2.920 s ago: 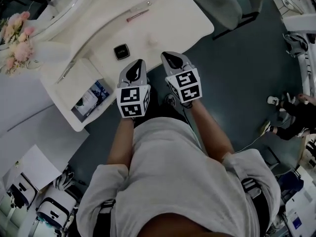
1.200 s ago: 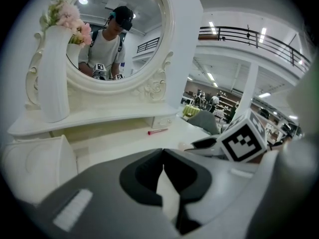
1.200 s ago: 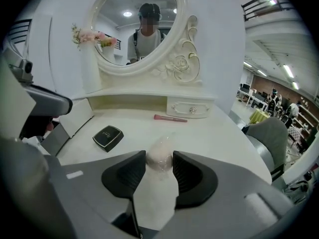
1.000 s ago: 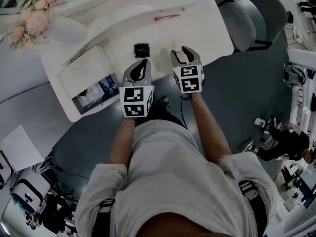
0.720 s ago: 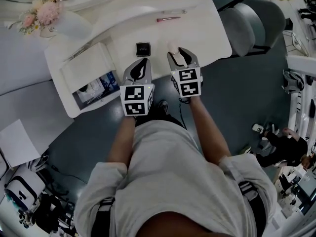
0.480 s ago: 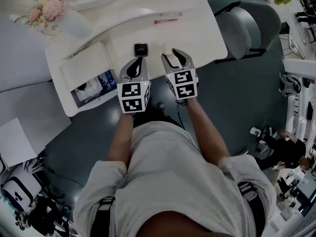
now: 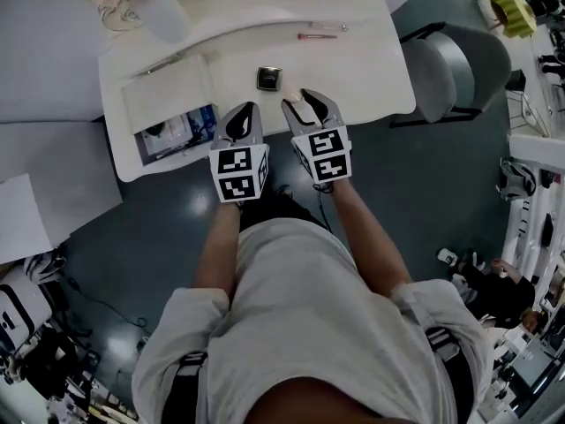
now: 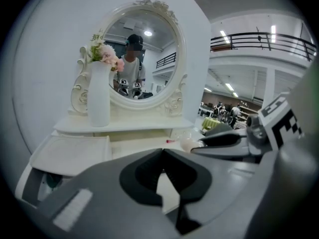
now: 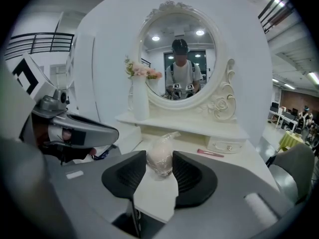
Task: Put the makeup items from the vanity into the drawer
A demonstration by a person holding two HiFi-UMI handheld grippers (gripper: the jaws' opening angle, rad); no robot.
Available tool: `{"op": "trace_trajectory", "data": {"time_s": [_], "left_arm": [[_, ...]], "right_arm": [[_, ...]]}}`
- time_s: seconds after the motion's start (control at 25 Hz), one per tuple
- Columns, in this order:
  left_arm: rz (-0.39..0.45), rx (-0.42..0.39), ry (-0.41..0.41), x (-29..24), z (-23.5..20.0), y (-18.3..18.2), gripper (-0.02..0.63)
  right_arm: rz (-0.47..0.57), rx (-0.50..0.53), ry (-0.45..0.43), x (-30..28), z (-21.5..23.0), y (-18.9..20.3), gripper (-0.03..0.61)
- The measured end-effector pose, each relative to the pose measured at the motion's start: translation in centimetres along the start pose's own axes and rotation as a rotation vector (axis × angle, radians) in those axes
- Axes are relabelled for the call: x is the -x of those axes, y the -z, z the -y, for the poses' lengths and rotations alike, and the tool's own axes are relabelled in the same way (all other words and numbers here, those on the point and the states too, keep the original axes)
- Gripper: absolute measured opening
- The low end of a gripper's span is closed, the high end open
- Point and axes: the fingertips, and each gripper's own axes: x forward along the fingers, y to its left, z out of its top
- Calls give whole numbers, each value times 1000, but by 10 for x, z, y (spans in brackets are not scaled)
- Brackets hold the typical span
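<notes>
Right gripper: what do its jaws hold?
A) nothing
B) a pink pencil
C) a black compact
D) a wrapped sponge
D: the jaws of the right gripper press from both sides on a pale wrapped sponge, as its own view shows.

We see the vanity (image 7: 371, 69) as a smooth cream-white finish with a soft sheen, its mirror (image 9: 177, 59) polished glass in a carved glossy frame. The makeup sponge (image 9: 160, 166) looks soft and matt under crinkled clear plastic film. The left gripper (image 8: 162, 153) and right gripper (image 9: 159, 157) are matt grey plastic with ribbed black pads (image 9: 192, 176). We read the vase (image 9: 140, 102) as smooth matt white, the compact (image 7: 269, 79) as glossy black, the shirt (image 7: 300, 325) as grey cloth, the floor (image 7: 168, 228) as dark and shiny
</notes>
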Motion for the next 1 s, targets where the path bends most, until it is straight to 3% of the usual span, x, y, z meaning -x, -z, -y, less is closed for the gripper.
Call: {"op": "trace_trajectory", "data": {"time_s": [0.4, 1.0], "left_arm": [[-2, 63, -141, 42, -69, 22, 3], [-27, 146, -269, 68, -150, 43, 3]], "right_arm": [[23, 76, -167, -23, -82, -17, 170], [-26, 175, -426, -77, -185, -34, 170]]}}
